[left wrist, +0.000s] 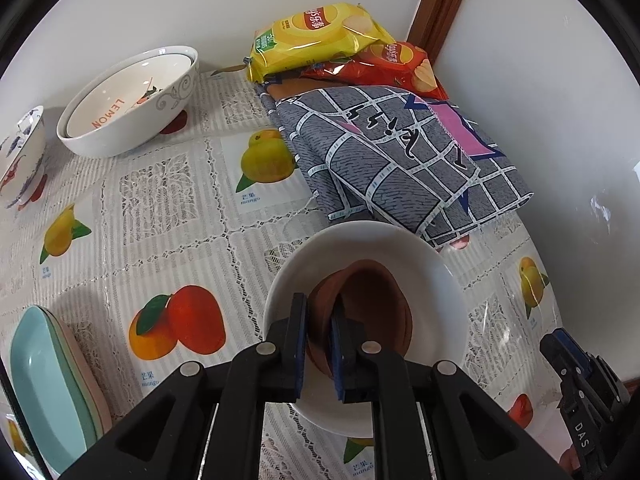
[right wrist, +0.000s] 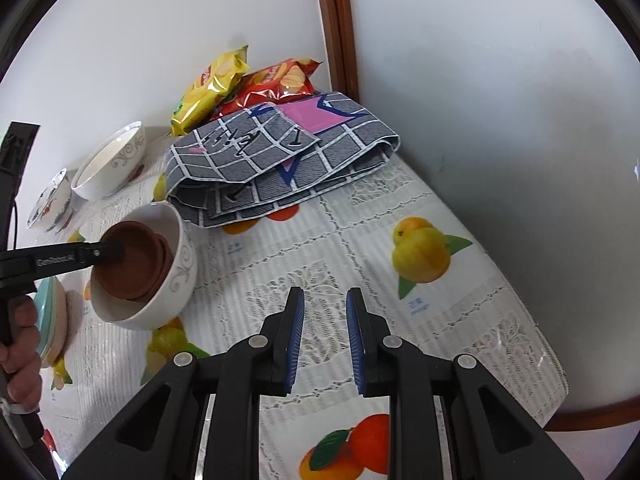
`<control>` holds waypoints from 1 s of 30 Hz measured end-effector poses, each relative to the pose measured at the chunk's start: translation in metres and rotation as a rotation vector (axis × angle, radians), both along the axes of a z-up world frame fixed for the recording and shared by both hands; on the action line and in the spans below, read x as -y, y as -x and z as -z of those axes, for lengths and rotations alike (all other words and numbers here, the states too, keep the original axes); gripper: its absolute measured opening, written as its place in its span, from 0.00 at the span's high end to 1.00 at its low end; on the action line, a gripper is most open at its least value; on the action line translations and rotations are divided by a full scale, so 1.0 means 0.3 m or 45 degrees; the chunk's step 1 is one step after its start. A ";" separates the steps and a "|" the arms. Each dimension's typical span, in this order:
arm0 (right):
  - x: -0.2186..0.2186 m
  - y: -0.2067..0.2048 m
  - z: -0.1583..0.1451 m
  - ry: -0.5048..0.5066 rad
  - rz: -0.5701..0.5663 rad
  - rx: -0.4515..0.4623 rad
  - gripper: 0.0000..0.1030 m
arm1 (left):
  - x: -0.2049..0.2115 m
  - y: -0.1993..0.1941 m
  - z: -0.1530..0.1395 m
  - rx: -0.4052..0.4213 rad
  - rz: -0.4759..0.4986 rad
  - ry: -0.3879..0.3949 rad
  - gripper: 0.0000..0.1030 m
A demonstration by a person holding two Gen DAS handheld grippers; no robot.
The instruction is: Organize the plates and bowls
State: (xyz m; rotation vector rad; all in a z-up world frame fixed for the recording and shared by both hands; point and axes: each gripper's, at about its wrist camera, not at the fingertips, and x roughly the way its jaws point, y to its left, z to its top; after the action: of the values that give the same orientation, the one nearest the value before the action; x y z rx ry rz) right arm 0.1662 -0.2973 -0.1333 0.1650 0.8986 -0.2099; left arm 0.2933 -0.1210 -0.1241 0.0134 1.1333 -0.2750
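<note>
lower centre: my left gripper (left wrist: 320,336) clamps the brown saucers' (left wrist: 372,308) rim, apparently inside the white bowl (left wrist: 436,280); right gripper (right wrist: 325,332) hangs open over the tablecloth (right wrist: 400,280).

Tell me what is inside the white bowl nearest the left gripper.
The white bowl holds stacked brown saucers; the left gripper is shut on a saucer rim. The saucers cover the bowl's bottom, so anything beneath them is hidden.

"LEMON" runs in orange letters inside the large white bowl (left wrist: 120,112). The fruit tablecloth (left wrist: 192,216) carries "mango" captions. "DAS" marks the right claw (left wrist: 582,392); "GenRobot.AI" marks the left claw's arm (right wrist: 56,261).
</note>
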 end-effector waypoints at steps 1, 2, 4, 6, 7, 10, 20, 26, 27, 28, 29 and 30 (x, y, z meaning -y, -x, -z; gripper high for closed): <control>-0.003 0.001 0.000 -0.003 -0.005 -0.001 0.79 | 0.002 0.000 0.000 0.000 0.001 -0.002 0.89; -0.006 0.002 0.000 -0.003 -0.010 -0.002 0.79 | 0.002 0.000 0.000 0.000 0.002 -0.002 0.89; -0.013 0.005 0.001 -0.002 -0.025 -0.012 0.79 | 0.004 0.001 0.001 0.001 0.004 -0.006 0.89; -0.019 0.010 0.003 -0.008 -0.038 -0.017 0.78 | 0.007 0.003 0.000 0.005 0.006 -0.008 0.89; -0.023 0.011 0.003 -0.010 -0.044 -0.019 0.78 | 0.008 0.004 0.000 0.003 0.008 -0.009 0.87; -0.036 0.012 0.002 -0.012 -0.060 -0.022 0.76 | 0.013 0.013 -0.013 0.002 0.022 -0.006 0.81; -0.105 -0.024 -0.033 -0.039 -0.130 -0.006 0.72 | -0.043 0.077 -0.143 0.161 -0.010 -0.078 0.61; -0.163 -0.058 -0.060 0.001 -0.184 0.039 0.59 | -0.094 0.077 -0.147 0.202 -0.048 -0.209 0.58; -0.174 -0.070 -0.058 -0.011 -0.207 0.037 0.59 | -0.102 0.074 -0.139 0.189 -0.049 -0.205 0.58; -0.182 -0.079 -0.056 -0.019 -0.220 0.035 0.59 | -0.105 0.075 -0.133 0.180 -0.049 -0.199 0.58; -0.189 -0.089 -0.054 -0.023 -0.225 0.034 0.59 | -0.108 0.075 -0.123 0.168 -0.048 -0.190 0.58; -0.198 -0.101 -0.051 -0.022 -0.225 0.029 0.59 | -0.109 0.074 -0.114 0.157 -0.048 -0.184 0.58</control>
State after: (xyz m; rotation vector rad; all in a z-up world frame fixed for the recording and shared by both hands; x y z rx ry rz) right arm 0.1964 -0.2379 -0.1180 0.1029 0.8871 -0.0358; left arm 0.2709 -0.0883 -0.0899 0.1348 1.0276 -0.1564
